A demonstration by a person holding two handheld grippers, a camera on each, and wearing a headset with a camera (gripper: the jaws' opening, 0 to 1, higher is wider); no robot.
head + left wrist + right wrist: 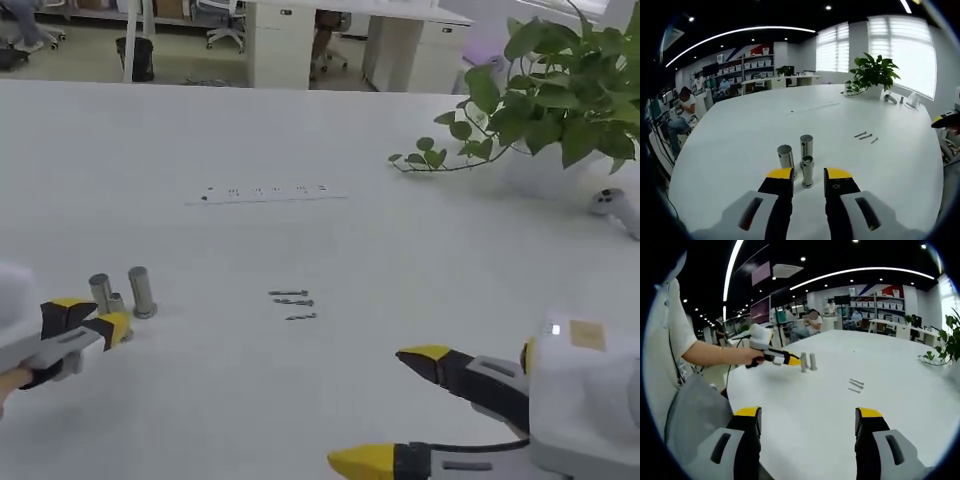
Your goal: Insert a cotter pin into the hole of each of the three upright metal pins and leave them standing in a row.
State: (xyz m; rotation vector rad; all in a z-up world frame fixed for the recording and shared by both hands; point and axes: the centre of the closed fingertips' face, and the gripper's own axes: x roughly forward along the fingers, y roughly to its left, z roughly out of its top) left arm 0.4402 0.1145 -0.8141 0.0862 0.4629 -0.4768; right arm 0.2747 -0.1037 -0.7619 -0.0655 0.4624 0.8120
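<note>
Three upright metal pins stand close together at the table's left: one [139, 291], one [99, 291], and a shorter-looking nearest one [116, 304]. In the left gripper view the nearest pin [807, 171] stands just ahead of the gap between the yellow tips of my left gripper [808, 176], which is open and not touching it; the other pins [806, 145] [785, 156] stand behind. Three cotter pins [293, 301] lie loose mid-table. My right gripper [385, 408] hovers wide open and holds nothing at the near right, far from the cotter pins [856, 384].
A white power strip [265, 193] lies across the middle of the table. A potted plant [550, 100] and a white controller [615, 205] sit at the far right. Office desks and seated people are beyond the table.
</note>
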